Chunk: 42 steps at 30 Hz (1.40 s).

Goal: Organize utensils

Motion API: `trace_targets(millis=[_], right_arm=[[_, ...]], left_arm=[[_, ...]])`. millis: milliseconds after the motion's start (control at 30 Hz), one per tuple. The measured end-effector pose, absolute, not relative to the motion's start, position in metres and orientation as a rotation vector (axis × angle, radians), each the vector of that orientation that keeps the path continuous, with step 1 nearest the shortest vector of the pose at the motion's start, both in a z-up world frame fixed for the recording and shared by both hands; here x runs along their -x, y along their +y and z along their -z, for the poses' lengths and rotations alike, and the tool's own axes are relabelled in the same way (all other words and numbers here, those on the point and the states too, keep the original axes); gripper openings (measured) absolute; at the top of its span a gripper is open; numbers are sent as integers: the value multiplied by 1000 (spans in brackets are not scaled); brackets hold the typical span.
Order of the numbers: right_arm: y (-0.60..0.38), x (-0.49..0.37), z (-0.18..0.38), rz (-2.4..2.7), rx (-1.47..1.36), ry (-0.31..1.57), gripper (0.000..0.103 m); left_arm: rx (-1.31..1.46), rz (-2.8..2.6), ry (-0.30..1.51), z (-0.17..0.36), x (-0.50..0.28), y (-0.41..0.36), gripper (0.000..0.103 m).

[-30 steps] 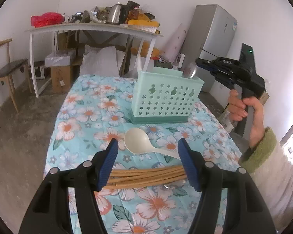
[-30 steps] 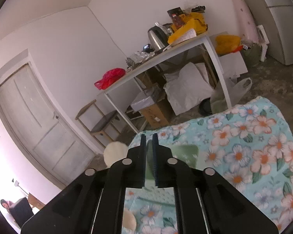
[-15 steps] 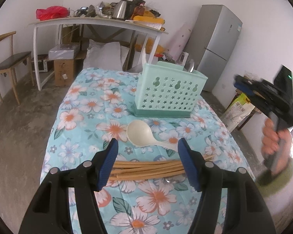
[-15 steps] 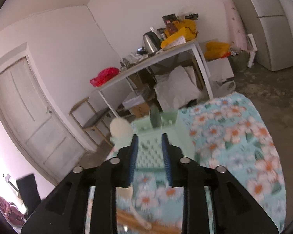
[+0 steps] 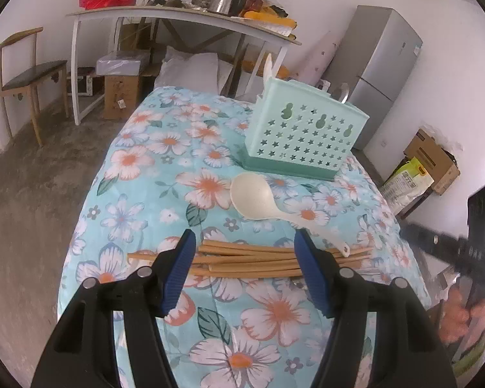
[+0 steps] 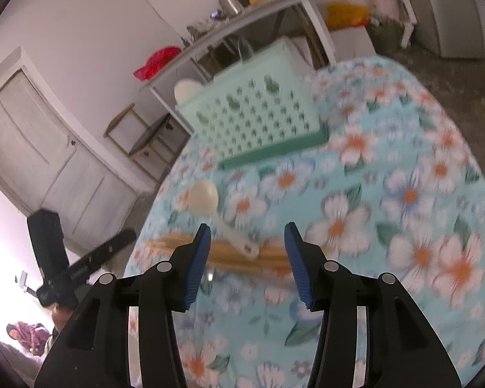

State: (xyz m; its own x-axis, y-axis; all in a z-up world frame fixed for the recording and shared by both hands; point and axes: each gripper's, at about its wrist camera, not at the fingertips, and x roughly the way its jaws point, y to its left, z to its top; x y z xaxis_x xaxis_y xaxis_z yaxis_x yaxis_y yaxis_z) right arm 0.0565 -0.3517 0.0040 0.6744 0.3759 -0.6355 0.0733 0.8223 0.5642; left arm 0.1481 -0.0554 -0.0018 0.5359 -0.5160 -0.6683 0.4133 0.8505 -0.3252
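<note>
Working from the left of the bench (image 5: pixel 135 207), I am holding my left hand-held gripper (image 5: pixel 244 252) wide open and empty above the bundle of chopsticks (image 5: pixel 252 258), which is lying crosswise on the flowered cloth near the front edge. Just beyond the bundle, the white rice spoon (image 5: pixel 258 199) is lying bowl-up with its handle tip resting on the chopsticks' right end. Further back and to the right, the mint-green utensil basket (image 5: pixel 304 144) is standing upright on its darker tray, with a white handle poking up at its left corner and a metal spoon at the right.

On the right, my right hand-held gripper (image 6: pixel 245 252) is now swinging down over the same bundle. A second ago it was nearly shut over the basket's rim; its jaws have just been opening and nothing is between them now. That suggests I have dropped a utensil into the basket and am coming back for the next one.

Both hand-held grippers are now pointing at the chopsticks and the rice spoon, the items I can see left on the cloth. Those are still waiting to go in, so the sorting looks to be partly done.
</note>
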Motion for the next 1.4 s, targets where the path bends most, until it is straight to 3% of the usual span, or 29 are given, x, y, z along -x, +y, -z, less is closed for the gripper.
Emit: trace_targets(millis=[233, 467, 867, 1200, 1400], right_arm=[[-341, -50, 4, -188, -587, 865, 47], [-333, -58, -6, -211, -537, 861, 55], [-331, -70, -15, -160, -509, 872, 56], [-342, -54, -12, -123, -572, 877, 56], [-343, -48, -10, -134, -588, 875, 56]], left_arm=[[149, 543, 842, 5, -150, -52, 61], [161, 510, 832, 9, -149, -43, 61], [156, 521, 781, 14, -135, -24, 61], [260, 811, 858, 35, -109, -60, 46], [14, 774, 818, 45, -101, -107, 43]])
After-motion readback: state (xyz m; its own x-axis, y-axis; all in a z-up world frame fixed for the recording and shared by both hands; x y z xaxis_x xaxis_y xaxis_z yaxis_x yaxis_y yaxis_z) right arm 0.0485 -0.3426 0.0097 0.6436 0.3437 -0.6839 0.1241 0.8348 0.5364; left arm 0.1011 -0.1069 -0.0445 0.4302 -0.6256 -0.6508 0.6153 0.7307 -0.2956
